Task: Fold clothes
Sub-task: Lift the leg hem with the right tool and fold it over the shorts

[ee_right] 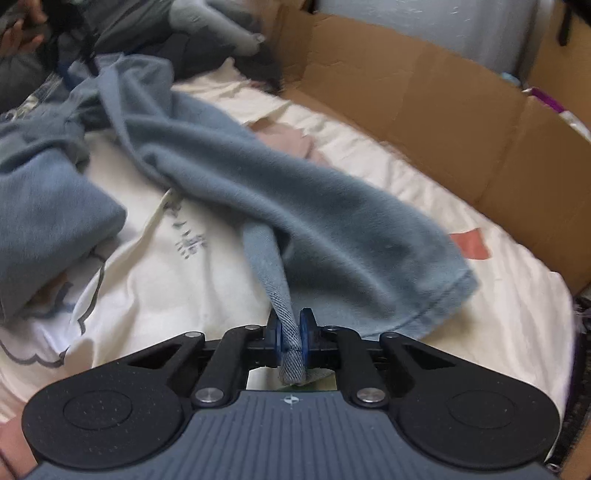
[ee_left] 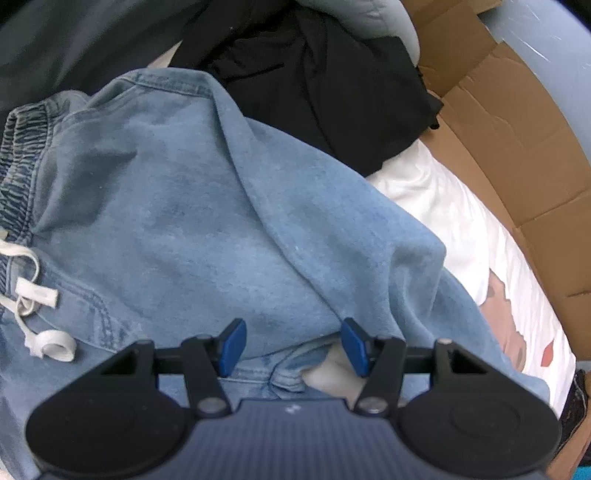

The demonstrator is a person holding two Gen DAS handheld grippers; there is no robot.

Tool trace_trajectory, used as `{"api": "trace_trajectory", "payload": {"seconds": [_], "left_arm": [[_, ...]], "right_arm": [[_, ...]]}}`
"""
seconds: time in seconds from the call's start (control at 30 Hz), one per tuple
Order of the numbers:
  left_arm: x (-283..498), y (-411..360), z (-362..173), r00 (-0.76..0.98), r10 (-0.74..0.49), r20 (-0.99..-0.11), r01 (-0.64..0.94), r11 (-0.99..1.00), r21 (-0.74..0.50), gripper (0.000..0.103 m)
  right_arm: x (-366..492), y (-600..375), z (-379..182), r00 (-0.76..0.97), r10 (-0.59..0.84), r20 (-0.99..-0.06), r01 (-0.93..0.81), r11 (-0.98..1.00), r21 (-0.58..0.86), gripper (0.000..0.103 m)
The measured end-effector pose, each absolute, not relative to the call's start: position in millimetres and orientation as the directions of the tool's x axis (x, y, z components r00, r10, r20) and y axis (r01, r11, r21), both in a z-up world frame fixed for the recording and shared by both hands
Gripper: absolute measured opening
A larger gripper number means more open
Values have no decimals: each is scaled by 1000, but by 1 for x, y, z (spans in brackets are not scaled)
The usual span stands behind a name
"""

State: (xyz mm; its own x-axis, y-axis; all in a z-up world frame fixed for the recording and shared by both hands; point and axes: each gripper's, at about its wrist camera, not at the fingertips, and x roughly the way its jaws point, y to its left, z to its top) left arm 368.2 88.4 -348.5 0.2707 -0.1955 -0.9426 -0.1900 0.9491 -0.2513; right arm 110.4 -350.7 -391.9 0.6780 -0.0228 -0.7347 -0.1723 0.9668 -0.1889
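Light-blue denim trousers [ee_left: 177,206] fill the left wrist view, with the elastic waistband [ee_left: 22,147] and white drawstring [ee_left: 33,295] at the left. My left gripper [ee_left: 294,341] hovers over a fold of the denim, its blue pads [ee_left: 232,343] standing apart and not pressing anything. In the right wrist view one trouser leg [ee_right: 314,206] stretches across the bed toward the camera. My right gripper [ee_right: 290,334] is shut on a bunched strip of that leg's hem, which is pinched between the pads.
A white printed bedsheet [ee_right: 155,280] lies under the clothes. Brown cardboard [ee_right: 424,122] walls the right side and back. A black garment [ee_left: 317,81] lies beyond the trousers. Grey clothing [ee_right: 218,22] and a person's hand [ee_right: 18,33] show at the far left.
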Motion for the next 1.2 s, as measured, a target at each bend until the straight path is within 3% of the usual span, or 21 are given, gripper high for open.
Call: {"api": "trace_trajectory", "payload": {"seconds": [0.53,1.0,1.2], "left_arm": [[375,97,-340,339,-195,-920,-245,926,-286,60],[380,143,-326,484,-229,-845,-394,805,-444,58],[399,167,-320,553,-197,-810,-459,739,-493,58]], "right_arm": [[70,-382,-246,698,-58,-714,-93,981,-170,7],[73,-381,-106,703,-128,-699,-58,970,-236,7],[106,-398,-85,695,-163,-701,-37,965,-261,7]]}}
